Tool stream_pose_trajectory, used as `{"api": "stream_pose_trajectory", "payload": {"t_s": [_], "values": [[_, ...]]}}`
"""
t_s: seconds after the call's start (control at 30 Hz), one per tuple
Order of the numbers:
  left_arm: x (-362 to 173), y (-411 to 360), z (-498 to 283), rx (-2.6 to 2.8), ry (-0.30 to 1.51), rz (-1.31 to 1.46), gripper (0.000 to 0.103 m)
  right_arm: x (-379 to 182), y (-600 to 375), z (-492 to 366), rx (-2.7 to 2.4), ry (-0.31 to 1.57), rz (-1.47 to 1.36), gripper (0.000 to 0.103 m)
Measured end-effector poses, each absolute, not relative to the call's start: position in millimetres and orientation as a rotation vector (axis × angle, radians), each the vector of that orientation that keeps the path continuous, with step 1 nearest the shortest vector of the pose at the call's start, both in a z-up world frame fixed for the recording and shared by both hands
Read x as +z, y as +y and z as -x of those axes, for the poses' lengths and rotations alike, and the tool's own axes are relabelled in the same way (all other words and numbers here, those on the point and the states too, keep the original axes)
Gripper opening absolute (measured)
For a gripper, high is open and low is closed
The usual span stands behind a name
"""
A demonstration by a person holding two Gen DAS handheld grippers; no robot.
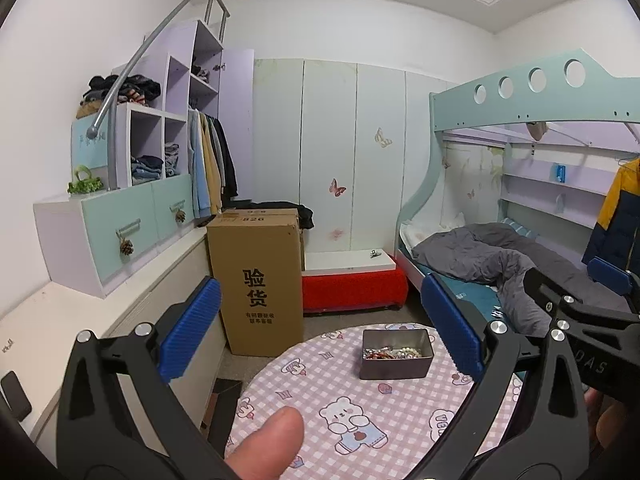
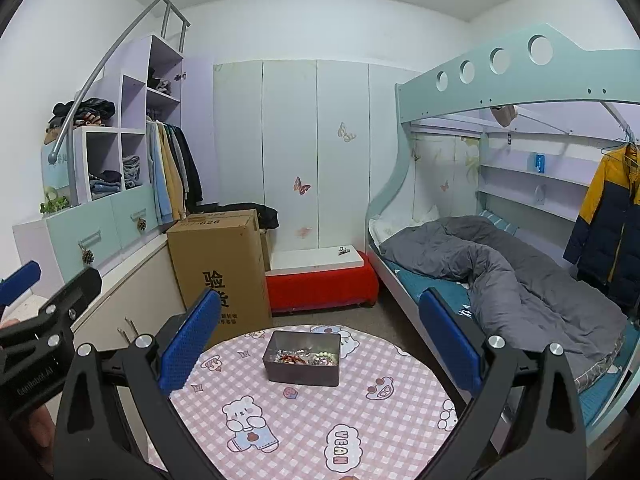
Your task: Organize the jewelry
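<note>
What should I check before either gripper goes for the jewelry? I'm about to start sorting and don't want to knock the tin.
1. Left gripper open: ok, jaws spread wide, nothing between them.
2. Right gripper open: ok, jaws wide and empty.
3. Gray tin upright on the round table: ok, it sits flat toward the far side, open top up.
4. Jewelry inside the tin: ok, beads and a reddish piece lie in it; whether pieces are tangled, cannot tell.
5. Place to sort pieces into: not ok, no second container shows on the checked cloth.
6. Grippers apart from each other: ok, each sees the other off to its side.
</note>
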State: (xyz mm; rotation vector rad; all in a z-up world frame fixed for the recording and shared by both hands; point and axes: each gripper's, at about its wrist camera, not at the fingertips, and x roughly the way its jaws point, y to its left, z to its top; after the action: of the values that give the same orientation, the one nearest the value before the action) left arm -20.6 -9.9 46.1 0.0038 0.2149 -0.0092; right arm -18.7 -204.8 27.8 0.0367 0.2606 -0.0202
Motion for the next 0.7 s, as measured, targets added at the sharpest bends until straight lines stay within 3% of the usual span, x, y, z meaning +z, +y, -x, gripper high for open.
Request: {"api": "stream_pose_trajectory", "payload": {"t_s": [0.7], "values": [[41.7, -3.1, 20.3, -0.018, 0.192, 0.032, 0.097, 28.3, -200.0, 18.9, -0.032, 0.262, -0.043, 0.095]]}}
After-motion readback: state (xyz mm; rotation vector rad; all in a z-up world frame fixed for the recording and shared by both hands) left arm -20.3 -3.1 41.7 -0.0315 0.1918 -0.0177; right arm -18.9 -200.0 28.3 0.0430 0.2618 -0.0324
